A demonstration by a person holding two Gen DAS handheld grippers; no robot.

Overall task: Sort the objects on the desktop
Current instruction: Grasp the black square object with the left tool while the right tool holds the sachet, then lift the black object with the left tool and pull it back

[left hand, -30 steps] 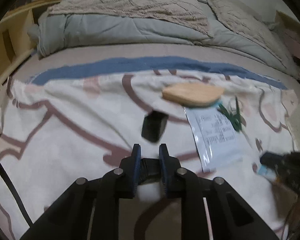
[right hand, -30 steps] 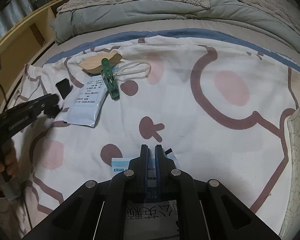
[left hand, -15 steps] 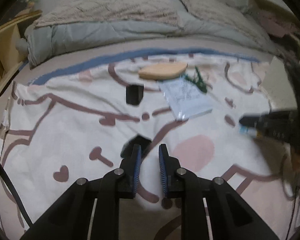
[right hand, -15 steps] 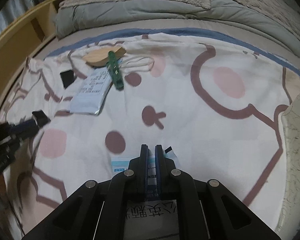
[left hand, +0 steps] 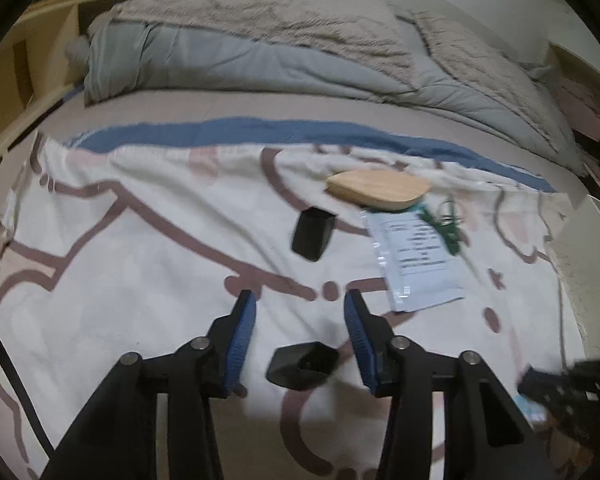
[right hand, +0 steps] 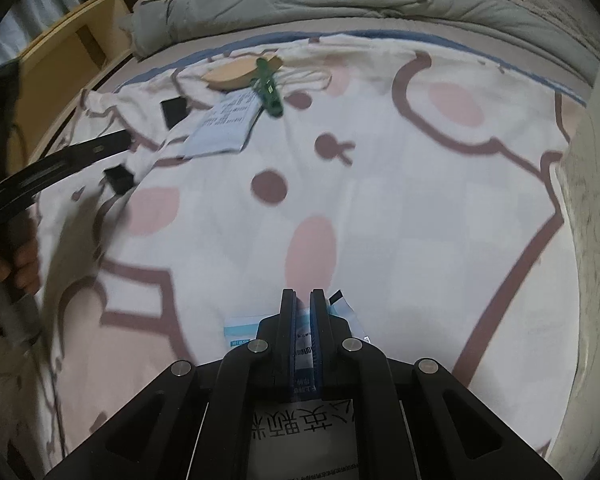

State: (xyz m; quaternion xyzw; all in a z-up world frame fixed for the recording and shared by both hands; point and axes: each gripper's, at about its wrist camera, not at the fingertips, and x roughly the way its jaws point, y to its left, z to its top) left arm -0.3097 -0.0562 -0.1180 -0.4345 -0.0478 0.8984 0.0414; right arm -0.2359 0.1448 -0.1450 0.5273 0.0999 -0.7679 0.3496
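A bed (left hand: 228, 104) is filling the left wrist view, with a grey duvet (left hand: 260, 68) and a beige knitted throw (left hand: 268, 20) lying at twelve o'clock and a white cloth (left hand: 140, 248) with brown and pink cartoon shapes spreading over the near half. The left gripper (left hand: 300, 306) is hanging above the cloth with its jaws released and wide apart, gripping nothing. Two small black objects are showing: one black block (left hand: 302, 364) is lying on the cloth between the blue-padded fingers (left hand: 240, 332), and a second black block (left hand: 313, 234) is sitting farther off at twelve o'clock. At one o'clock, one wooden piece (left hand: 378, 191) is resting at the far edge of one white sachet (left hand: 418, 258), and one green clip (left hand: 444, 226) is lying across the sachet's right side. The right gripper (left hand: 572, 388) is showing blurred at four o'clock.

In the right wrist view the same cloth (right hand: 400, 200) is covering the bed (right hand: 340, 28), with a wooden shelf unit (right hand: 72, 48) at ten o'clock. The right gripper (right hand: 303, 300) is keeping its jaws clenched on one blue-and-white packet (right hand: 240, 330), which is sticking out on both sides just above the cloth. At eleven o'clock, the wooden piece (right hand: 236, 72), green clip (right hand: 269, 90), sachet (right hand: 225, 122) and the two black blocks (right hand: 174, 110) (right hand: 119, 178) are lying grouped. The left gripper (right hand: 112, 142) is reaching in at nine o'clock, and the left hand (right hand: 18, 268) is gripping its handle.
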